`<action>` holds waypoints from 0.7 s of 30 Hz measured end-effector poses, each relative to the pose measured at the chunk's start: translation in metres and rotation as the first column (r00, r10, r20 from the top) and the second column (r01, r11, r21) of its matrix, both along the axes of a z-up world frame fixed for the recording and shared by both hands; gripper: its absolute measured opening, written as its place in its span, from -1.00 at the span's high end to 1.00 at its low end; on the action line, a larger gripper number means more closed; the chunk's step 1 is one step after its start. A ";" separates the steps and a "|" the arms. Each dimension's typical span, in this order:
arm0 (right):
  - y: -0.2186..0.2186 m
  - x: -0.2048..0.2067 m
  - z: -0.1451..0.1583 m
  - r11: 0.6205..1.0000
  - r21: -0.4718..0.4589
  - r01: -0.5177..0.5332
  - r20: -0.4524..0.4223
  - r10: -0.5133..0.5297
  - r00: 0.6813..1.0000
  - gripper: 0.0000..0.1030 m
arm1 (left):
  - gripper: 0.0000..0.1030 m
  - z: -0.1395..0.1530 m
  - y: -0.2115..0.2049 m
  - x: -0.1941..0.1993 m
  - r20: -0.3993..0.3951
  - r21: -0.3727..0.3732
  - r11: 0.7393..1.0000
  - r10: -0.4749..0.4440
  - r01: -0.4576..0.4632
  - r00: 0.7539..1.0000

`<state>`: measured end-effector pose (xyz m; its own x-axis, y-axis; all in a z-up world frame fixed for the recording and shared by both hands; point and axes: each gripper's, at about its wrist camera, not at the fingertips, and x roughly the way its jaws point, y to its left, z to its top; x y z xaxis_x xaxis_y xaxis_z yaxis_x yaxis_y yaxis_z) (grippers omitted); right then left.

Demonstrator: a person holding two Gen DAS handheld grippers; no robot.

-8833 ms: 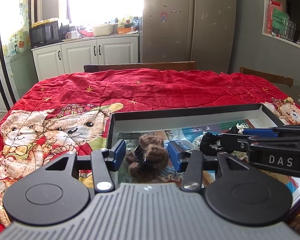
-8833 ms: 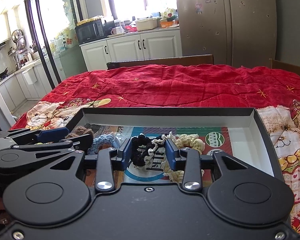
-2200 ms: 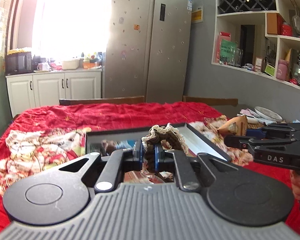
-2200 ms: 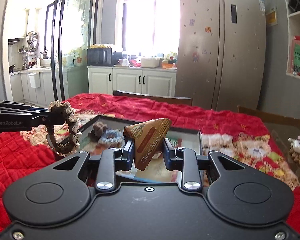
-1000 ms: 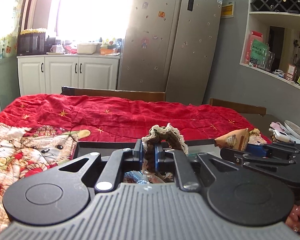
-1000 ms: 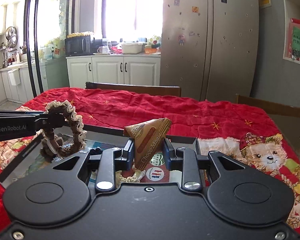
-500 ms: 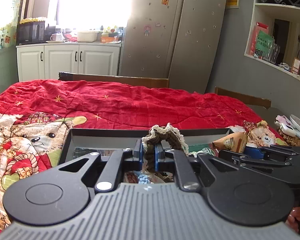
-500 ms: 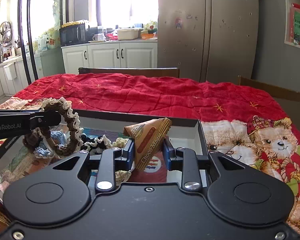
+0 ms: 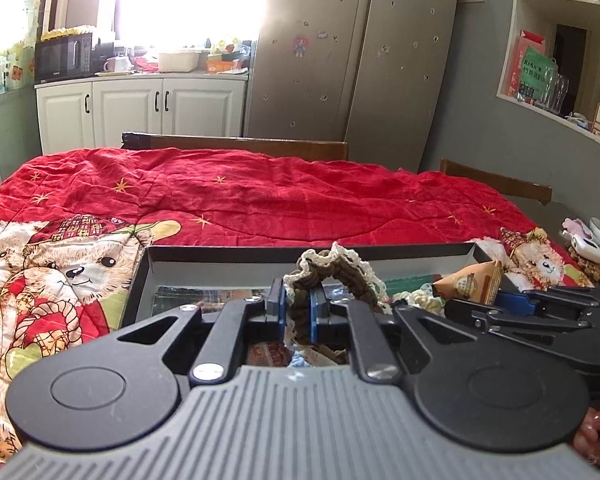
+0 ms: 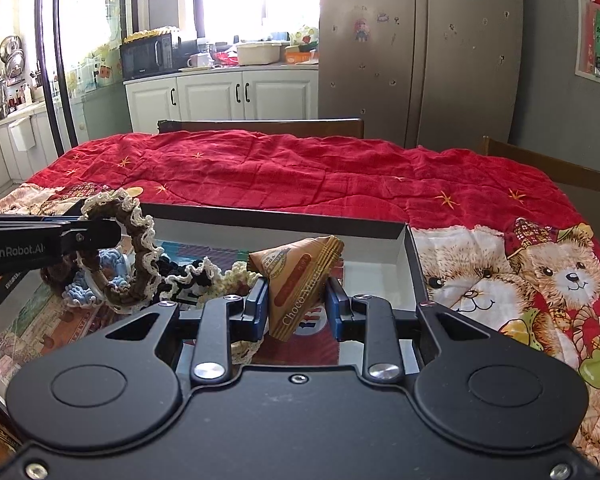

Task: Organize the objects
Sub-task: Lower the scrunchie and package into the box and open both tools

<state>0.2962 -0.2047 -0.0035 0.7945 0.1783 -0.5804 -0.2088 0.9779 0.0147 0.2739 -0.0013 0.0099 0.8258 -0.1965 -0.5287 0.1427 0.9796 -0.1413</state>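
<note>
Brown crochet scrunchie [image 9: 342, 276] clamped in L gripper [image 9: 298, 314] & Choco snack packet [image 10: 298, 280] pinched in R gripper [image 10: 296, 306] have both dropped low over the black tray [image 10: 284, 218] vs 1 s ago, so release into it looks imminent.

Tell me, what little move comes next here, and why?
Probably lower the right hand-held gripper and release the snack packet into the tray: it is pinched above the bare right part, while the left hand-held gripper holds a scrunchie.
</note>
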 end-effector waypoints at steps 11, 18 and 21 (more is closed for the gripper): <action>0.002 0.004 -0.005 1.000 -0.008 -0.001 -0.040 0.001 0.999 0.46 | 0.71 -0.008 0.000 0.007 -0.059 0.019 1.000 -0.020 0.021 0.998; 0.004 0.007 -0.006 1.000 -0.019 -0.001 -0.057 0.000 0.998 0.45 | 0.68 -0.010 0.001 0.010 -0.084 0.011 0.999 -0.032 0.033 0.996; 0.004 0.008 -0.007 1.000 -0.022 -0.004 -0.062 0.003 0.998 0.45 | 0.68 -0.011 0.002 0.011 -0.092 0.007 0.999 -0.031 0.032 0.995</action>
<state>0.3040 -0.2003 -0.0102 0.7561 0.1676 -0.6327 -0.2114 0.9774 0.0063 0.2852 0.0006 -0.0008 0.7667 -0.2174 -0.6040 0.1606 0.9759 -0.1475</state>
